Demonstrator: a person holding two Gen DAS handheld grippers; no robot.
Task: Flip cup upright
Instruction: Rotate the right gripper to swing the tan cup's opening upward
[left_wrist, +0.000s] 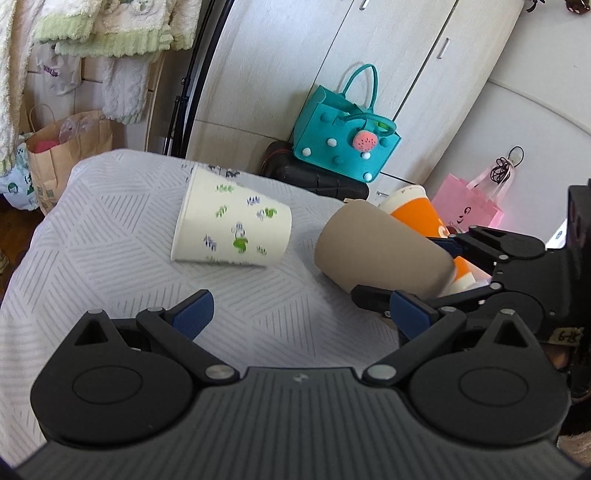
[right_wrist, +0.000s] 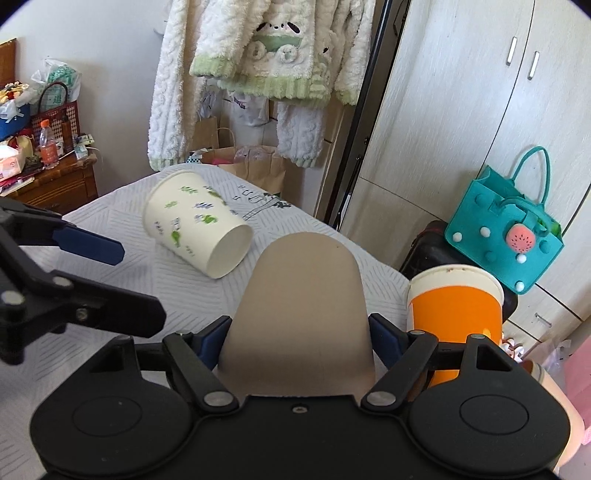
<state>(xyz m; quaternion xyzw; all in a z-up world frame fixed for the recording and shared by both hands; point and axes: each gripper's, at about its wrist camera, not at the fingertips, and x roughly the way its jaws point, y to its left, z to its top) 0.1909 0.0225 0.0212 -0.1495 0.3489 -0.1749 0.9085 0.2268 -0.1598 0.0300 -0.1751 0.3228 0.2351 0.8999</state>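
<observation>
A plain brown paper cup lies on its side between the blue pads of my right gripper, which is shut on it near its rim end; its closed base points away. It also shows in the left wrist view, held just above the cloth by the right gripper. A white paper cup with green leaf prints lies on its side on the table, also in the right wrist view. My left gripper is open and empty, short of the white cup; it also shows in the right wrist view.
An orange cup stands upright at the table's right edge, also in the left wrist view. The table has a white patterned cloth. A teal bag on a black case, a pink bag, a wardrobe and hanging clothes lie beyond.
</observation>
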